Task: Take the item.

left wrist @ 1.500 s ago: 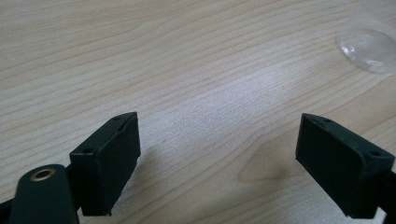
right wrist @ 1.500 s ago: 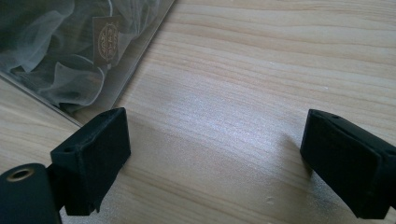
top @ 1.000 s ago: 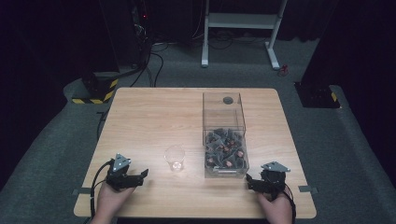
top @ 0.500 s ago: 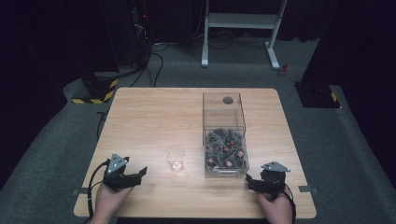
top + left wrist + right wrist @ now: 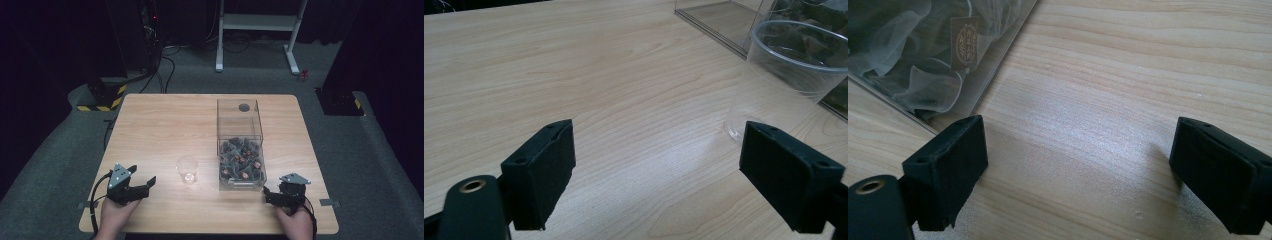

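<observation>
The left gripper (image 5: pixel 142 185) is held low over the table (image 5: pixel 160 125), left of the clear cup (image 5: pixel 187 168), with its jaws spread wide and nothing between them. The right gripper (image 5: pixel 270 196) is held well right of the cup, at the near corner of the clear box (image 5: pixel 240 150), its jaws likewise wide apart. The cup stands upright just left of that box, in which gauzy packets (image 5: pixel 923 55) are piled.

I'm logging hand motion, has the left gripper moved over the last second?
Yes. The left gripper has slid back toward the table's near edge, slightly farther from the clear cup.
</observation>
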Available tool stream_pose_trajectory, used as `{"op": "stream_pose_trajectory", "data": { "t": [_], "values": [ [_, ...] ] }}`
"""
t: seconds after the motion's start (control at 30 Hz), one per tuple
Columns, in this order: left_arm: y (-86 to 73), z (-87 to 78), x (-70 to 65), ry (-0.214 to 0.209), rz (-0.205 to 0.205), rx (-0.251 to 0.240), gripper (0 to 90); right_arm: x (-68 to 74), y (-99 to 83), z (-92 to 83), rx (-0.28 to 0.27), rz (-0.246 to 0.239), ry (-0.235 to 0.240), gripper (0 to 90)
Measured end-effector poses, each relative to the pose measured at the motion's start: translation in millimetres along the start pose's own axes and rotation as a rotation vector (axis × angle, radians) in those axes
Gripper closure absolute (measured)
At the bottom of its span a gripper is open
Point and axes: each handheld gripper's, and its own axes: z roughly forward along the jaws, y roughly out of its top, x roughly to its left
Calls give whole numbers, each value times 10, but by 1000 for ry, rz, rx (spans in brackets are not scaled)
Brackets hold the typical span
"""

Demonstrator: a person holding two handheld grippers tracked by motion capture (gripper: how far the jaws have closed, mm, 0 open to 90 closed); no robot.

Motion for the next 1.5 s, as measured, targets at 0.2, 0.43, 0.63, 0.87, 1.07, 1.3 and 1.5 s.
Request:
{"op": "stream_pose_trajectory", "data": {
  "t": [0.2,0.43,0.63,0.87,1.07,1.3,1.5],
  "values": [
    [31,-57,-3,14,-14,-29,154,0,0,0,0,0,0,83],
    [70,-67,-30,-25,-10,-31,157,1,0,0,0,0,-1,83],
    [119,-47,-100,-64,1,-34,166,5,1,0,1,6,-3,83],
    [235,-21,-161,-89,8,-39,170,5,1,0,1,6,-2,83],
    [346,-5,-238,-111,16,-40,178,2,1,1,0,2,-3,83],
    [462,71,-367,-151,20,-45,191,-4,-1,1,0,-6,-3,83],
    [528,139,-453,-182,33,-38,200,1,-1,-1,3,-2,-1,83]
  ]
}}
